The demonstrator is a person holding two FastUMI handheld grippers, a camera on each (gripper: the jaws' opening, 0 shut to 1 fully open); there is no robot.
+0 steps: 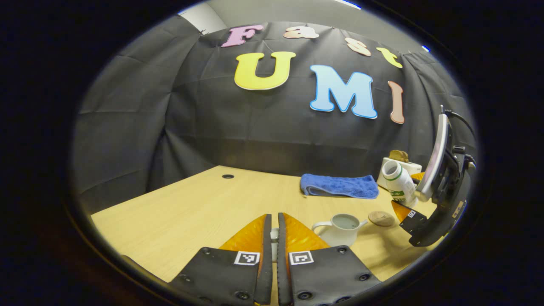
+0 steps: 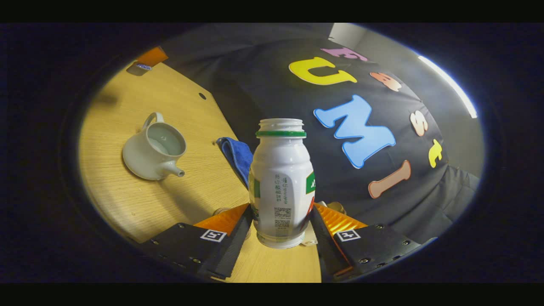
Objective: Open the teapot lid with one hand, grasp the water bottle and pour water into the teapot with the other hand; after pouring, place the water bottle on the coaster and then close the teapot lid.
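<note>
tilting, the right hand-held gripper (image 2: 281, 221) clamps the water bottle (image 2: 281, 178).

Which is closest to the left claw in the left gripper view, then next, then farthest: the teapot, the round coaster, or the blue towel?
1. The teapot, lid off, just right of the left claw, which pinches something small and white.
2. The coaster, farther right, beyond the spout.
3. The blue towel, folded, farthest back by the booth's wall.

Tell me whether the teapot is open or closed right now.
Open. The teapot has no lid on it; its interior shows through the mouth in both gripper views.
</note>
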